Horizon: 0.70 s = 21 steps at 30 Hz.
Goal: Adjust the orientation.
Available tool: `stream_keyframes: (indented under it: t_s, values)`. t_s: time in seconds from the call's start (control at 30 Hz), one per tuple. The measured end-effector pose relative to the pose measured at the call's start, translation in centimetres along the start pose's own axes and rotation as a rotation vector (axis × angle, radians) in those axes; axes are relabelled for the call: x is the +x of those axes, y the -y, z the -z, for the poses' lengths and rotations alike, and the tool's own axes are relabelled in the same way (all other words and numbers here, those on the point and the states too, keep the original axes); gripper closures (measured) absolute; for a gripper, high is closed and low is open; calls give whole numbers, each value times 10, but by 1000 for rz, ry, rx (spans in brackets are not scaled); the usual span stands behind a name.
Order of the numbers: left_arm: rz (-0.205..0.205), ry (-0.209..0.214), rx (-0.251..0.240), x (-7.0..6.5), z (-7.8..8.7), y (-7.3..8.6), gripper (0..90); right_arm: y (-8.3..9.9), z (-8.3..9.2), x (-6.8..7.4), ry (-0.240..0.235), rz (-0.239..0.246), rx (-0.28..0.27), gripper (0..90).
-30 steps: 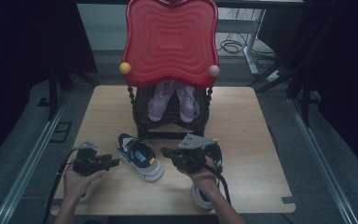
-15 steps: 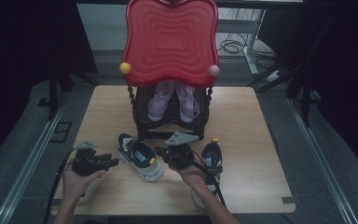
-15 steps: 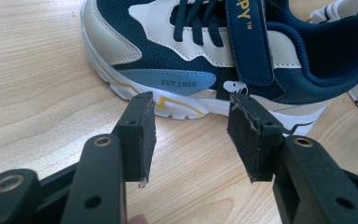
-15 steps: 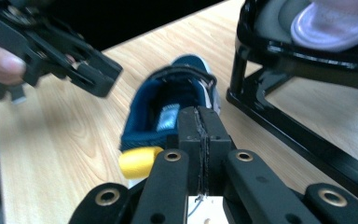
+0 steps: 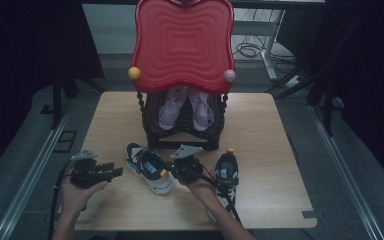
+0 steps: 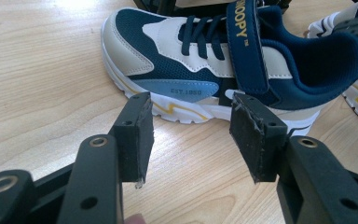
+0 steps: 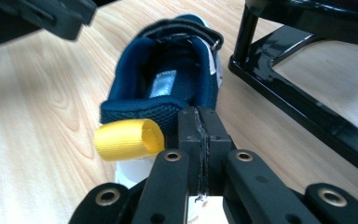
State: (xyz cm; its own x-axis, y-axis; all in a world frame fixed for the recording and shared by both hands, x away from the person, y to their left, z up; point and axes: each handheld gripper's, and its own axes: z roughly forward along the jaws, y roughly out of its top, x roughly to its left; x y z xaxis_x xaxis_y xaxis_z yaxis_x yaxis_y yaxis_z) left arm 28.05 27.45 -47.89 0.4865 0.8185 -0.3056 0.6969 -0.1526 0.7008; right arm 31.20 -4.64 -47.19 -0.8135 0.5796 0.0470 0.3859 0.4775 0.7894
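Right gripper view shows the right tongs (image 7: 199, 140) shut empty behind the navy sneaker's (image 7: 172, 88) heel on the surface (image 7: 37, 116), left tongs (image 6: 191, 135) wide beside it; nudging could skid it.

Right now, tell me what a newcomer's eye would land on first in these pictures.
First, the big red wavy panel standing at the table's far edge, above a black rack holding a pair of pink shoes. Next, the two navy-and-white sneakers on the wooden table: the left sneaker lies between the grippers, the right sneaker beside the person's right forearm. The right gripper sits shut at the left sneaker's heel, beside its yellow pull loop.
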Motion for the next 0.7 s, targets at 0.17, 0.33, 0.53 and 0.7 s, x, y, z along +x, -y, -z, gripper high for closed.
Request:
stream_keyframes:
  t_s: [0.17, 0.33, 0.53, 0.7]
  values:
    - [-3, -5, -1, 1, 2, 0, 483, 0, 0, 2, 3, 13, 5, 887]
    - [0, -11, -4, 2, 3, 0, 481, 1, -3, 4, -25, 13, 4, 888]
    - [3, -15, -3, 5, 5, 1, 478, 1, -7, 15, -79, 23, -1, 887]
    - [7, -18, -2, 7, 5, 1, 477, -1, -11, 27, -124, 37, -5, 887]
